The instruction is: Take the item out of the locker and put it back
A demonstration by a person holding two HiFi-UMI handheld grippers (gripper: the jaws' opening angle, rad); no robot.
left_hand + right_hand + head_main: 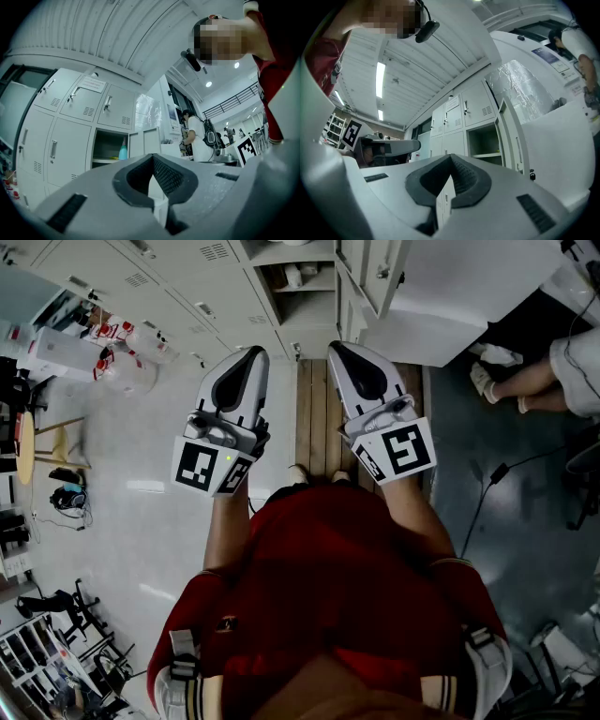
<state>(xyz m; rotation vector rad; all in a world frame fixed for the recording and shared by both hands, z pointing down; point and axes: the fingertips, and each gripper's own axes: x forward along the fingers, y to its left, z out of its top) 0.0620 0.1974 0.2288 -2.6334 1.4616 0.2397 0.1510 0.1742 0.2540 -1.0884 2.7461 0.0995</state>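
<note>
the white plastic left gripper (253, 352) and its right gripper (335, 347) twin are held side by side, jaws together on nothing. a light-blue plastic bottle (123, 151) is seen upright inside the open grey metal locker (107, 142), well apart.

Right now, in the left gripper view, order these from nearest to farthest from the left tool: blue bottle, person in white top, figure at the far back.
1. Blue bottle, in the open locker, left of centre.
2. Person in white top, standing right of centre.
3. Figure at the far back, small, further right.
</note>
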